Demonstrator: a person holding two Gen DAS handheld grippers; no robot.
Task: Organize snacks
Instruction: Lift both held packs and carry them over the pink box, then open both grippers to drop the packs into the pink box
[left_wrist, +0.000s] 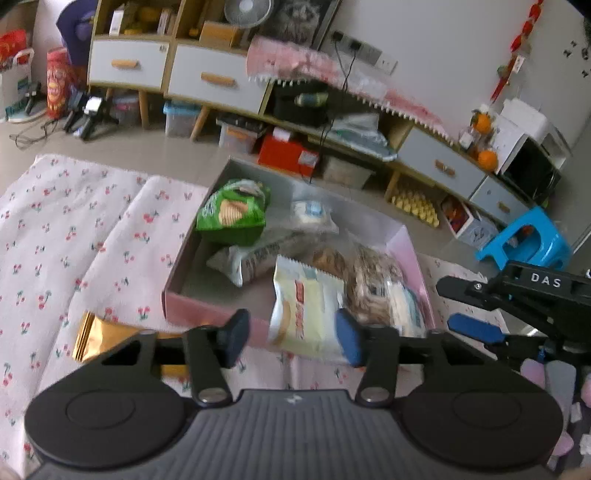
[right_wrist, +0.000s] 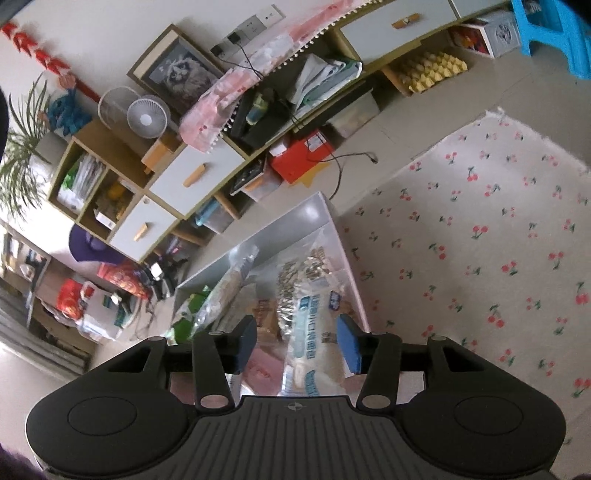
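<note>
A shallow pink box (left_wrist: 207, 310) lies on the cherry-print cloth (left_wrist: 74, 229) and holds several snacks: a green crisp bag (left_wrist: 232, 214), a grey packet (left_wrist: 251, 262) and clear bread bags (left_wrist: 373, 284). A cream packet (left_wrist: 306, 314) leans over the box's front wall, between the fingers of my left gripper (left_wrist: 291, 334). The right pad (left_wrist: 349, 338) meets its edge and the left pad stands apart, so the gripper is open. My right gripper (right_wrist: 297, 339) hovers over the box's (right_wrist: 325, 218) near end, open around a clear blue-labelled bread bag (right_wrist: 314, 325). It also shows at the right of the left wrist view (left_wrist: 461, 308).
A gold foil packet (left_wrist: 96, 336) lies on the cloth left of the box. Beyond the cloth is bare floor, then a long low cabinet (left_wrist: 207, 77) with storage bins and a red box (left_wrist: 288, 155) under it. A blue stool (left_wrist: 524, 240) stands at the right.
</note>
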